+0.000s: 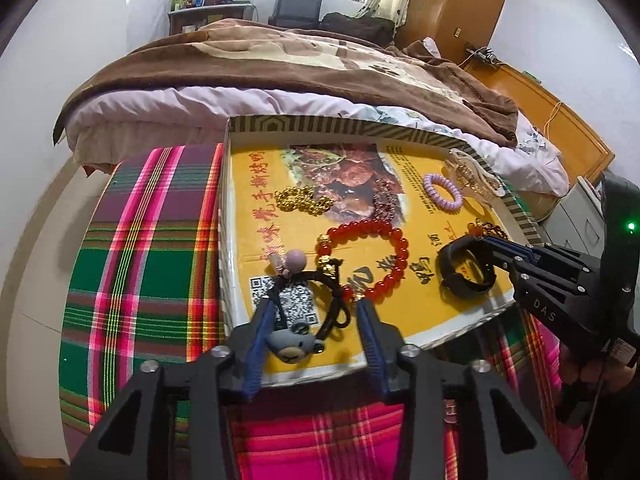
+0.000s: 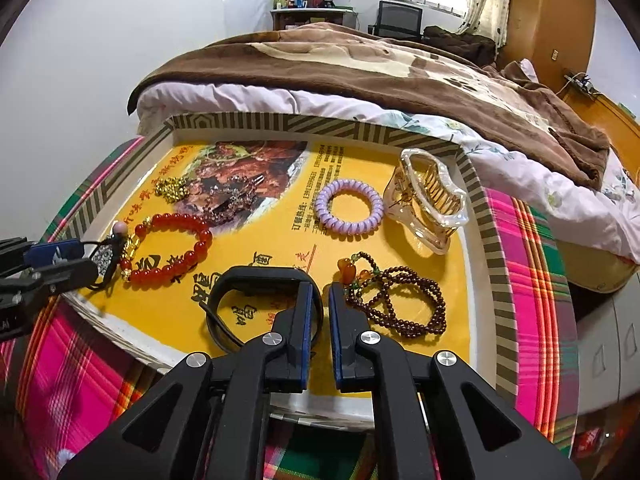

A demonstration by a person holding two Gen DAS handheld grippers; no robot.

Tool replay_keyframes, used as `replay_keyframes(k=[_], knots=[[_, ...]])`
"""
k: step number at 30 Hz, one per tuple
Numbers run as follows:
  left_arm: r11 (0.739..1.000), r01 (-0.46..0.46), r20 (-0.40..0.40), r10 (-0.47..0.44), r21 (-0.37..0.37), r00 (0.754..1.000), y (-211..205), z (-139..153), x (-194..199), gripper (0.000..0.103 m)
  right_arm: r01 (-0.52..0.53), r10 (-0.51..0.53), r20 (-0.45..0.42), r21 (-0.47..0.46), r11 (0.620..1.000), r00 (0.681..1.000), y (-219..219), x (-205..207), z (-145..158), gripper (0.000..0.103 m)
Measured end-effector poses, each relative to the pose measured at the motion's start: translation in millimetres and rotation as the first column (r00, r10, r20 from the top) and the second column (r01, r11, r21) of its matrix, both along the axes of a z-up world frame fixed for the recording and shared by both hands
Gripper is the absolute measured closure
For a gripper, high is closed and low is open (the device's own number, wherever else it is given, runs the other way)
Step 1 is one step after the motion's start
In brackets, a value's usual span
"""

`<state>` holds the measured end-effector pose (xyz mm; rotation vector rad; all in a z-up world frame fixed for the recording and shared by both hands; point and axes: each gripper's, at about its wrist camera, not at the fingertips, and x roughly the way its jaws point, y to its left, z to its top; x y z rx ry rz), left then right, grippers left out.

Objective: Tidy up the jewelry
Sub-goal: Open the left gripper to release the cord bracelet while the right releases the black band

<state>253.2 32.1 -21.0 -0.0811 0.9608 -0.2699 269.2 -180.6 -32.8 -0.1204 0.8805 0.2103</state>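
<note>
A shallow yellow-lined box lid (image 1: 416,130) (image 2: 280,122) holds the jewelry. My left gripper (image 1: 316,308) is open around a black cord charm with a grey bear head (image 1: 294,346) and a pink bead (image 1: 296,260). A red bead bracelet (image 1: 372,256) (image 2: 172,248) lies just beyond. My right gripper (image 2: 318,300) (image 1: 486,246) is shut on the black wristband (image 2: 260,304) (image 1: 466,268). Brown bead strands (image 2: 400,300), a lilac coil hair tie (image 2: 349,211) (image 1: 443,192), a clear hair claw (image 2: 424,200), gold beads (image 1: 302,199) and a dark sparkly chain (image 2: 230,200) also lie inside.
The lid rests on a plaid cloth (image 1: 140,264) (image 2: 532,280). A bed with a brown blanket (image 1: 280,56) (image 2: 380,64) stands right behind. A wooden wardrobe (image 1: 452,0) is at the far right, a grey cabinet (image 2: 616,336) to the right.
</note>
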Motion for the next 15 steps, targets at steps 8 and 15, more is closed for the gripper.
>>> replay_keyframes(k=[8,15], knots=[[1.000,-0.023,0.030,0.023,0.010,0.999,2,12,-10,0.038,0.003,-0.004,0.019,0.034,0.999,1.000,-4,-9,10,0.088],[0.999,-0.029,0.059,0.028,0.013,0.998,3,27,-25,0.036,0.010,-0.013,0.044,0.068,0.998,0.999,-7,-24,25,0.087]])
